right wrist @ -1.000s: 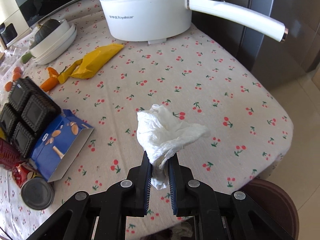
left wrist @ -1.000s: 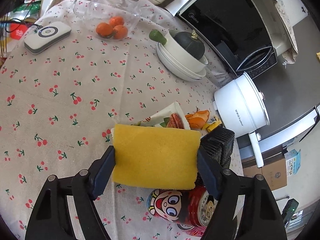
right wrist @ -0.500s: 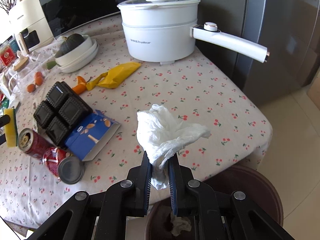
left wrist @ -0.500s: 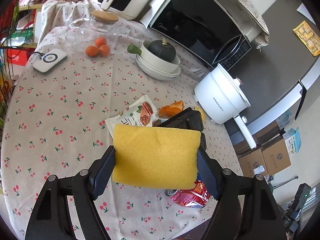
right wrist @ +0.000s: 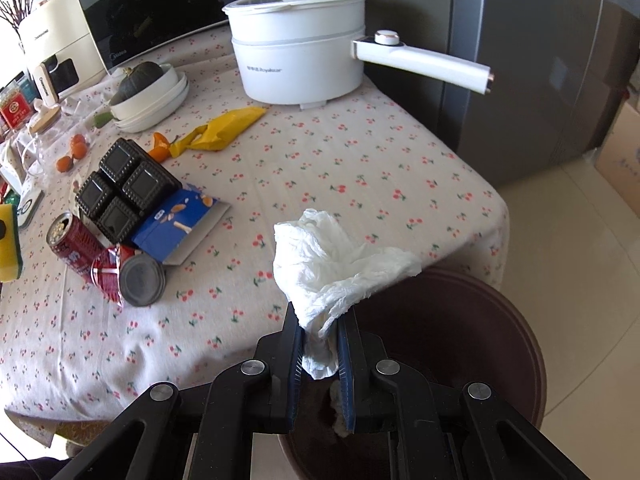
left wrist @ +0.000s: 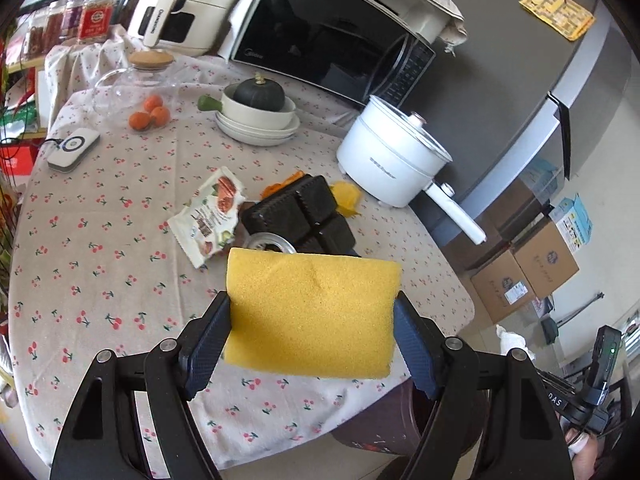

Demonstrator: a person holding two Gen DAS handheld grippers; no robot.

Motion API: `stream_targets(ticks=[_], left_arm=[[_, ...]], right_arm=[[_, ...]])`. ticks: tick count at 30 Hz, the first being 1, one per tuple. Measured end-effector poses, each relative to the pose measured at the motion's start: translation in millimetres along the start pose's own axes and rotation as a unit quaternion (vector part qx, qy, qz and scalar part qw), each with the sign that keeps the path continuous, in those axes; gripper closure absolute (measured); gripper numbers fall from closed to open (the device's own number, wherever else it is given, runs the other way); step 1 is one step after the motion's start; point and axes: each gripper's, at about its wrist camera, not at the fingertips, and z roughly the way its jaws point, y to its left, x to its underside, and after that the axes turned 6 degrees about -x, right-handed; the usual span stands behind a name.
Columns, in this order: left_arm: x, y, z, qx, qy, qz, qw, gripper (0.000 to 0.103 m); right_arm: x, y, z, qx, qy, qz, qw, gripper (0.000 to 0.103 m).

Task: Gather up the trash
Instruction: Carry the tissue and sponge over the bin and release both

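Disposal step, judged from the layout: the right tongs [right wrist: 320, 354] hang over the dark bin [right wrist: 480, 320] beside the counter [right wrist: 360, 168], clenched on a crumpled white tissue [right wrist: 336, 268]. The next move calls for lowering a little and releasing so the tissue falls inside the rim. The left tongs [left wrist: 312, 344] stand wide yet grasp a yellow sponge [left wrist: 312, 312] by its two ends, above the counter's near edge. Trash left on the counter: red cans [right wrist: 74, 242], blue box [right wrist: 180, 224], black tray [right wrist: 124, 192], yellow wrapper [right wrist: 228, 128], snack packet [left wrist: 210, 216].
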Motion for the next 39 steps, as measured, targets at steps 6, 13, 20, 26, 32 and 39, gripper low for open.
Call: stream_targets(ticks=[6,13,20,26,32,39], left_arm=[[29.1,-56.6,10.3,0.016,0.023,0.066,0.9974,0.023],[65.1,-123.5,35.7,0.048,0.057,0.140,0.9874,0.023],[105.1,-187.5,60.3,0.080,0.083,0.208,0.9713,0.023],[127.6,-213.3,85.7,0.093,0.097,0.236,0.9625,0.022],[139.0,-221.8,108.9,0.096,0.111,0.248,0.9575,0.019],[134.7,-218.9,113.2,0.048,0.107,0.271,0.9554,0.003]], right_arm=[[17.3,-21.7,-10.1,0.018,0.009,0.013,1.000,0.089],[40.0,-55.6,-20.2,0.037,0.022,0.034,0.999,0.089],[61.6,-94.7,-27.6,0.059,0.035,0.056,0.996,0.089],[75.3,-122.8,-32.5,0.074,0.046,0.074,0.993,0.088],[79.5,-133.0,-34.3,0.076,0.051,0.073,0.993,0.088],[82.1,-140.4,-32.2,0.081,0.057,0.077,0.992,0.087]])
